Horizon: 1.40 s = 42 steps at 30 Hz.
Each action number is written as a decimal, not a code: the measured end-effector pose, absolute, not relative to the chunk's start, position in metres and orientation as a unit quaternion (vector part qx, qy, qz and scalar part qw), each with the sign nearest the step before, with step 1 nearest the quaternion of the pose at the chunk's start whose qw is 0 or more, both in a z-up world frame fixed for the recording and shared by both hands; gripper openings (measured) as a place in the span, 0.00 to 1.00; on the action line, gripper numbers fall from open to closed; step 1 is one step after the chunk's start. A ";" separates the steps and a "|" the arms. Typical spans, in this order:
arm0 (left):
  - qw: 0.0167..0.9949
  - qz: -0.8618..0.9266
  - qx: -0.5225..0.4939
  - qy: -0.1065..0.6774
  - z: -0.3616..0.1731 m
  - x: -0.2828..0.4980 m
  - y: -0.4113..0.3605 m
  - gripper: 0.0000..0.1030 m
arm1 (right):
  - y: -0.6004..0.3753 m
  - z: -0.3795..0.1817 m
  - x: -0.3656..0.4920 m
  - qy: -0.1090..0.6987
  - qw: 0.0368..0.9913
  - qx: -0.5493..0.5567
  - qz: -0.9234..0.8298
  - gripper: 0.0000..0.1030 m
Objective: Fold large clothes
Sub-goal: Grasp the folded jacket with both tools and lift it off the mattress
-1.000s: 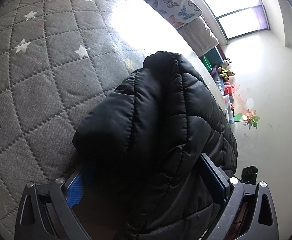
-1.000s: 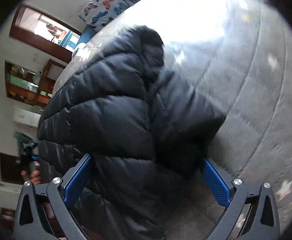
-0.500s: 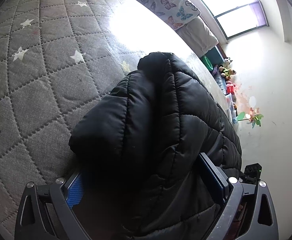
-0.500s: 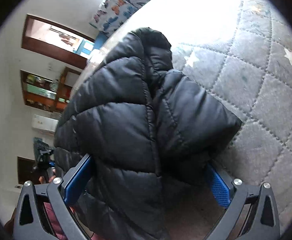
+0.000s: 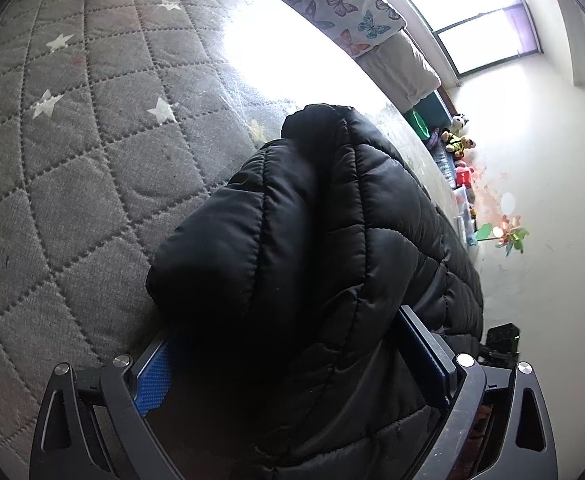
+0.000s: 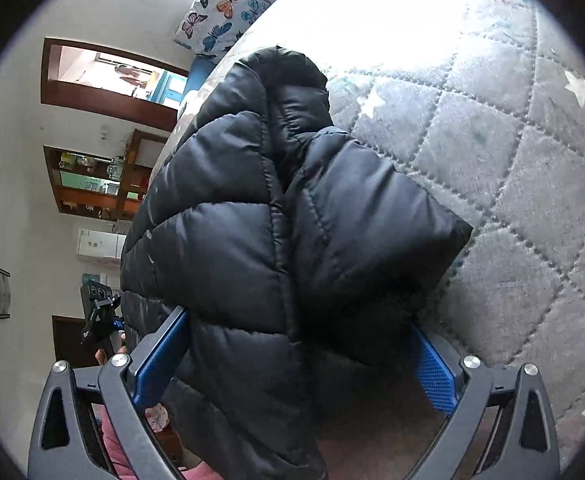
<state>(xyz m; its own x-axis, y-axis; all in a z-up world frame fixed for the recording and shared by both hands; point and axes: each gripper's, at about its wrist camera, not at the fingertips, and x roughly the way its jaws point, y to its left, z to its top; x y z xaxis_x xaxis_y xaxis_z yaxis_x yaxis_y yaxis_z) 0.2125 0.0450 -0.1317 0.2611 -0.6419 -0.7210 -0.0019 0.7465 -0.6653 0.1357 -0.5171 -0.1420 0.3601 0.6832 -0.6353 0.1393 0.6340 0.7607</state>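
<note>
A black quilted puffer jacket (image 5: 332, 220) lies bunched on a grey star-patterned mattress (image 5: 72, 160). My left gripper (image 5: 288, 344) has its blue-padded fingers (image 5: 154, 380) set wide on either side of one thick folded end, shut on it. In the right wrist view the same jacket (image 6: 252, 220) fills the middle. My right gripper (image 6: 296, 332) clamps the other thick end between its widely spaced fingers (image 6: 432, 372). The jacket hides all the fingertips. Each view shows the opposite gripper small beyond the jacket (image 5: 500, 336) (image 6: 96, 312).
Butterfly-print pillows (image 5: 332, 4) and a beige pillow (image 5: 404, 68) sit at the far end of the mattress under a window. Toys (image 5: 458, 140) and a pinwheel (image 5: 508, 236) line the wall. A doorway and wooden shelves (image 6: 92, 184) stand on the other side.
Both grippers have shifted and turned slightly with the jacket still between their fingers. The right wrist view now shows more of the wall and doorway, and the mattress has come into focus.
</note>
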 end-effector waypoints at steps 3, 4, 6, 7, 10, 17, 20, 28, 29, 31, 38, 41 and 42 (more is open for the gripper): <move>0.742 -0.215 -0.288 0.565 -0.134 0.213 0.044 1.00 | -0.516 -0.142 0.145 0.522 0.732 0.391 0.198 1.00; 0.743 -0.215 -0.290 0.564 -0.134 0.213 0.043 1.00 | -0.516 -0.142 0.148 0.514 0.733 0.395 0.204 1.00; 0.743 -0.216 -0.295 0.560 -0.133 0.213 0.043 1.00 | -0.512 -0.144 0.150 0.497 0.736 0.407 0.213 1.00; 0.743 -0.216 -0.301 0.557 -0.132 0.213 0.044 0.96 | -0.515 -0.146 0.150 0.485 0.737 0.418 0.218 1.00; 0.744 -0.228 -0.314 0.544 -0.126 0.210 0.048 0.77 | -0.518 -0.144 0.143 0.481 0.739 0.422 0.213 0.98; 0.760 -0.235 -0.297 0.528 -0.112 0.203 0.052 0.59 | -0.515 -0.119 0.128 0.469 0.767 0.393 0.194 0.70; 0.750 -0.238 -0.314 0.531 -0.114 0.204 0.057 0.59 | -0.511 -0.120 0.129 0.476 0.766 0.388 0.190 0.70; 0.733 -0.239 -0.326 0.547 -0.117 0.209 0.065 0.63 | -0.521 -0.135 0.136 0.505 0.736 0.407 0.191 0.90; 0.730 -0.239 -0.328 0.549 -0.119 0.211 0.066 0.64 | -0.525 -0.135 0.135 0.508 0.735 0.407 0.191 0.92; 0.721 -0.240 -0.340 0.554 -0.122 0.214 0.069 0.68 | -0.525 -0.138 0.138 0.511 0.730 0.410 0.195 0.95; 0.704 -0.259 -0.356 0.557 -0.134 0.221 0.082 0.71 | -0.532 -0.141 0.143 0.500 0.722 0.423 0.222 1.00; 0.695 -0.274 -0.367 0.555 -0.144 0.219 0.097 0.74 | -0.533 -0.139 0.138 0.506 0.722 0.411 0.234 1.00; 0.692 -0.275 -0.371 0.556 -0.147 0.220 0.098 0.79 | -0.533 -0.139 0.138 0.507 0.721 0.410 0.235 1.00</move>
<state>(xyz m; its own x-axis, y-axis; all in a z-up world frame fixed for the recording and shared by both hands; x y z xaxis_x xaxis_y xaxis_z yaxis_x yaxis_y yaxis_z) 0.2197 0.0984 -0.1471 0.2314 -0.7922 -0.5647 -0.0312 0.5741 -0.8182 0.1380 -0.5326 -0.1387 0.3759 0.7546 -0.5378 0.0772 0.5529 0.8297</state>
